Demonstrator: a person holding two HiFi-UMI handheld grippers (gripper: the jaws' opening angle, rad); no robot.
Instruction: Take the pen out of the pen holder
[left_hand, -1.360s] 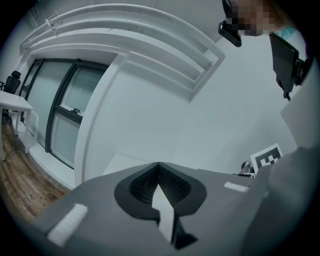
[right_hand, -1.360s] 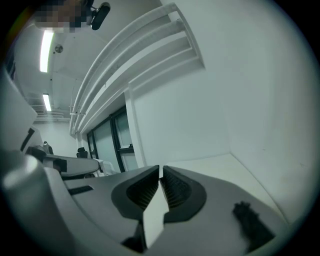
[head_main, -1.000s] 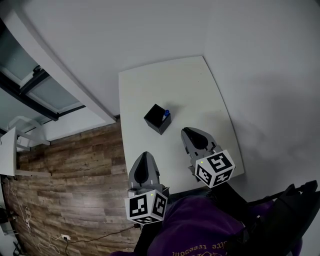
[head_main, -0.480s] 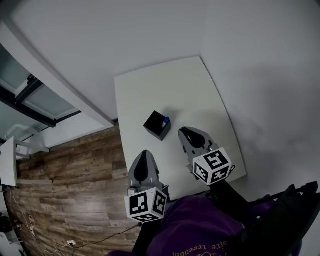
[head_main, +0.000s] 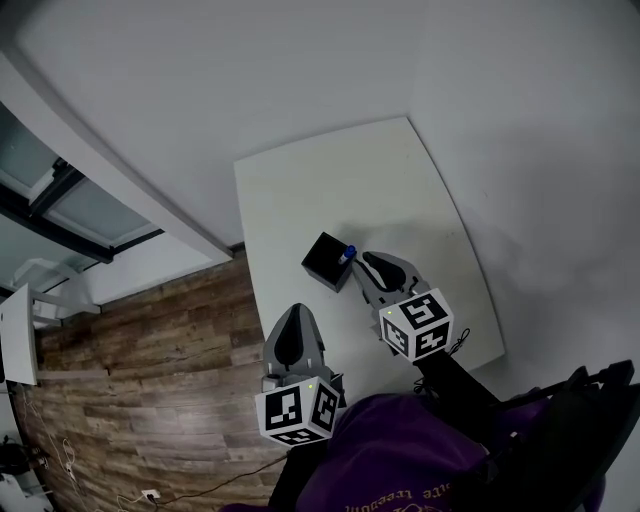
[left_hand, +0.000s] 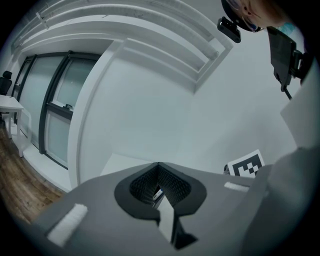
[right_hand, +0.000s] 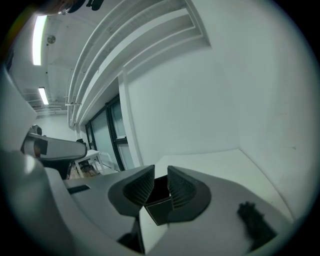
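White desk (head_main: 300, 190) set into a corner of white walls, with wood floor (head_main: 150, 330) along its left side and dark-framed windows (head_main: 60, 205) beyond. Black square pen holder (head_main: 322, 265) standing on the desk, toward the near left part of the top and turned corner-on to the head view. Pen (head_main: 348, 251) upright inside the holder at its right corner, blue cap showing just above the rim.

Right claw (head_main: 368, 263) low over the desk, tips just beside the holder's right corner and the blue cap; touching or not, impossible to tell from above. Seen along its own jaws: ribbed pads (right_hand: 137, 187) a little apart, nothing gripped, with a corner of the black holder showing in the narrow gap and bare desk top past it. No pen visible from that angle.

Left claw (head_main: 293, 316) held back at the desk's near left edge, apart from the holder. Seen along its own jaws: closed tip to tip and empty, with only the rounded hollow behind the tips left open. Right claw's marker cube (left_hand: 245, 167) visible off to the side there.

Purple clothing (head_main: 400, 455) at the bottom of the head view, just behind both marker cubes.
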